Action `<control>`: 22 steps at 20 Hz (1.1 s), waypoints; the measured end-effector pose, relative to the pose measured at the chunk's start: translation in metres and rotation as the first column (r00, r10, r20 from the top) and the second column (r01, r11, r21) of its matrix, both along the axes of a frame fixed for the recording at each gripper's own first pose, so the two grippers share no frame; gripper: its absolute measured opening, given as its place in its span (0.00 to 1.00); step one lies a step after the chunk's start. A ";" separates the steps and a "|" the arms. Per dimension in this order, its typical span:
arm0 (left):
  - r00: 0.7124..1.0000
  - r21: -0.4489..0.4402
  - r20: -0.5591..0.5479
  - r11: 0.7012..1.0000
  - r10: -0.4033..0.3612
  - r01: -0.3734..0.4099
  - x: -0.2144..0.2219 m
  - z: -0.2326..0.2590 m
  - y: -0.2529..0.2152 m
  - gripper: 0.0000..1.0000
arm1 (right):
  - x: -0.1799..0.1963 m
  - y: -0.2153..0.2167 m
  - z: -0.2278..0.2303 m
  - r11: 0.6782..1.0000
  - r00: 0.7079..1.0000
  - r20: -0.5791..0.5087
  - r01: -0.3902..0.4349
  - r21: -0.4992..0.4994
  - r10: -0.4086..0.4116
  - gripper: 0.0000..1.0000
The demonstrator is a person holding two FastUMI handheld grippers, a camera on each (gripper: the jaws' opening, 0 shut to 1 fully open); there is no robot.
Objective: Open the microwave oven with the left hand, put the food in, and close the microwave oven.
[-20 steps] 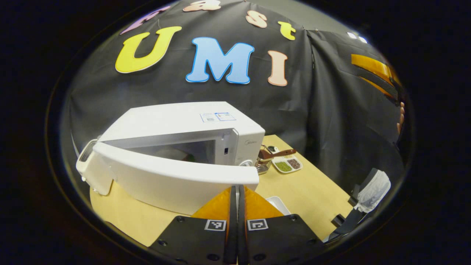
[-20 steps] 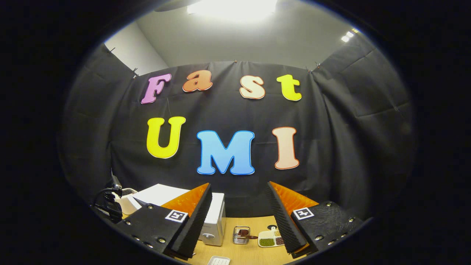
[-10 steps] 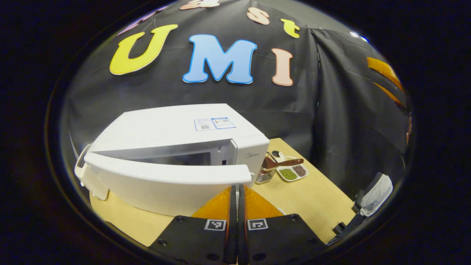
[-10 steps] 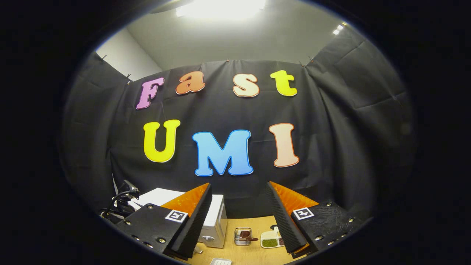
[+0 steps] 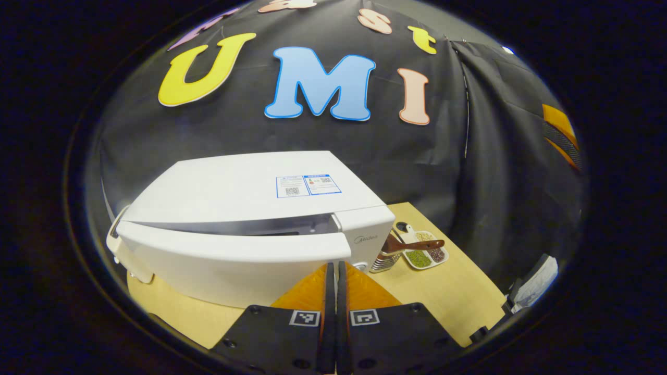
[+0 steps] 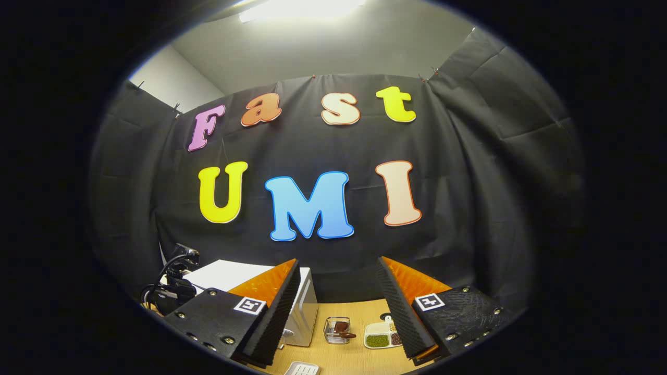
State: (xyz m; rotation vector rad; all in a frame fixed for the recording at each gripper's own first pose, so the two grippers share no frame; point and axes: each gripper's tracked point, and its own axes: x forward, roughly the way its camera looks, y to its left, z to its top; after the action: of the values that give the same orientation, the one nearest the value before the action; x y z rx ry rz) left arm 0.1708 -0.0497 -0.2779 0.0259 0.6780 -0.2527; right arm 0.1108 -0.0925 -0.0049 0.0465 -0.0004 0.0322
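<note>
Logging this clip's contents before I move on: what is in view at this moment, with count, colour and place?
microwave: one, white, left half of table, door nearly closed with a narrow gap
table: one, light wood, under everything
metal basket: one, silver, right of microwave, brown utensil lying across it
divided dish: one, white, green and brown fillings, right of basket
small tray: one, white, near table edge
left gripper: one, jaws closed together, at the door's free edge
right gripper: one, jaws apart, raised above the table, holding nothing
</note>
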 end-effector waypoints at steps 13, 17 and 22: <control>0.995 -0.014 0.023 0.995 0.095 -0.095 0.026 -0.002 0.005 0.07 | 0.009 -0.030 -0.012 1.000 1.000 -0.024 0.011 0.010 -0.010 0.89; 0.994 -0.038 0.017 0.993 0.108 -0.107 0.037 -0.009 -0.001 0.07 | 0.010 -0.026 -0.015 1.000 0.999 -0.033 0.005 0.008 -0.005 0.89; 0.998 0.034 0.035 0.998 0.048 -0.049 0.035 -0.007 -0.007 0.07 | 0.010 -0.022 -0.016 1.000 0.999 -0.044 -0.003 -0.004 0.003 0.89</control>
State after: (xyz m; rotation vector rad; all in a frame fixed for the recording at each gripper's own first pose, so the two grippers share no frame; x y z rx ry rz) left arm 0.2057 -0.0569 -0.2850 0.0472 0.6483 -0.1935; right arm 0.1210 -0.1148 -0.0212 0.0436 0.0436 0.0342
